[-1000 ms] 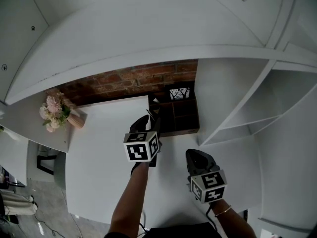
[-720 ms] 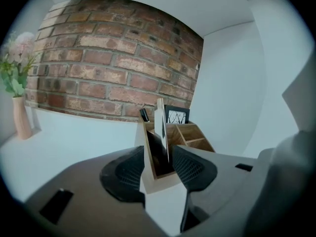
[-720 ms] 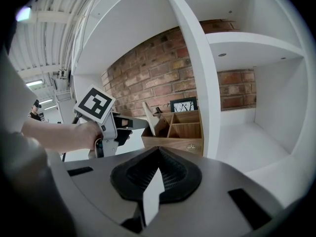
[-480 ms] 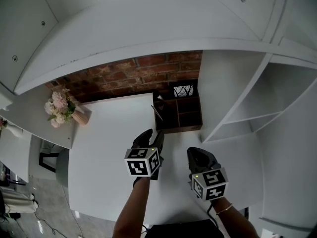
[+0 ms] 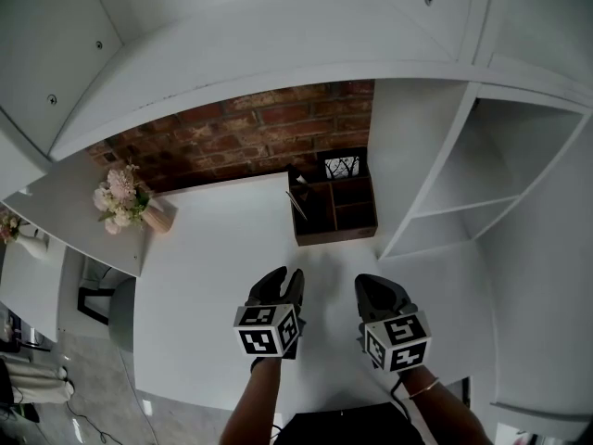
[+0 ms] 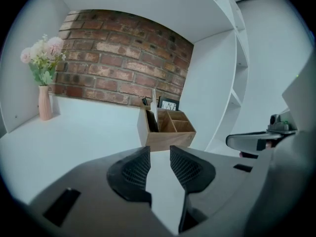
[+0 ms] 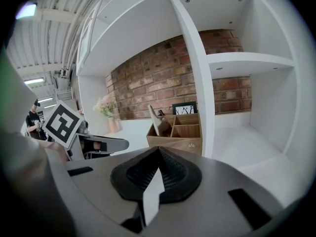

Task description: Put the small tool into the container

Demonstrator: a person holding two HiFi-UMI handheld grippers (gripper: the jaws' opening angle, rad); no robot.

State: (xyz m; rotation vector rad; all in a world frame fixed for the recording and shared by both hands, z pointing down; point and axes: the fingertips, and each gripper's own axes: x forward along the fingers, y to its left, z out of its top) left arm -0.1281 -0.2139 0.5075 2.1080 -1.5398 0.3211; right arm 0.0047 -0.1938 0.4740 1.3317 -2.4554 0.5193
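Both grippers hang empty over the table (image 5: 199, 276), left gripper (image 5: 281, 282) jaws apart but closing on nothing, right gripper (image 5: 378, 287) jaws pressed together, likely because the small tool (image 5: 296, 200) already stands leaning in the wooden container (image 5: 337, 234)'s left-hand compartment.

You've got: one wooden container (image 6: 168, 135), desk's (image 6: 84, 130) back edge; one small tool (image 6: 154, 107); one flower vase (image 6: 45, 103); one picture frame (image 6: 169, 104).

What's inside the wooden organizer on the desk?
In the wooden organizer, a pale slim tool leans in the left compartment; right compartments look empty. The walls hide the tool's lower end.
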